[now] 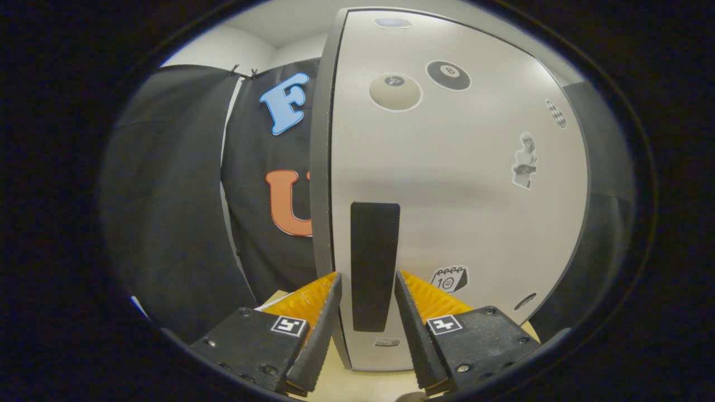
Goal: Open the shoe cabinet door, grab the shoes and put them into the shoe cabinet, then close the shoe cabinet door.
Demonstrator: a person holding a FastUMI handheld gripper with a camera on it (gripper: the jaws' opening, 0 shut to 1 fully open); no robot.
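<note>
Shoe cabinet door (447, 184) stands right in front of the gripper (367, 290) in the gripper view, a pale panel with several stickers on it and a dark upright handle (374, 262) near its left edge. It looks shut or nearly so; its left edge shows as a grey strip against the black cloth wall (179, 212). The fingers (324, 312) are spread apart, one on each side of the handle, with a small gap showing at either side, so they hold nothing yet. Judging by the task, the step in hand is gripping the handle to work the door. To do it well, keep the handle centred between the fingers, close both evenly on its sides around mid-height, and then move along the door's swing rather than straight back, so the grip does not slip off. A light wooden surface (363, 385) lies below the cabinet. No shoes appear here.
</note>
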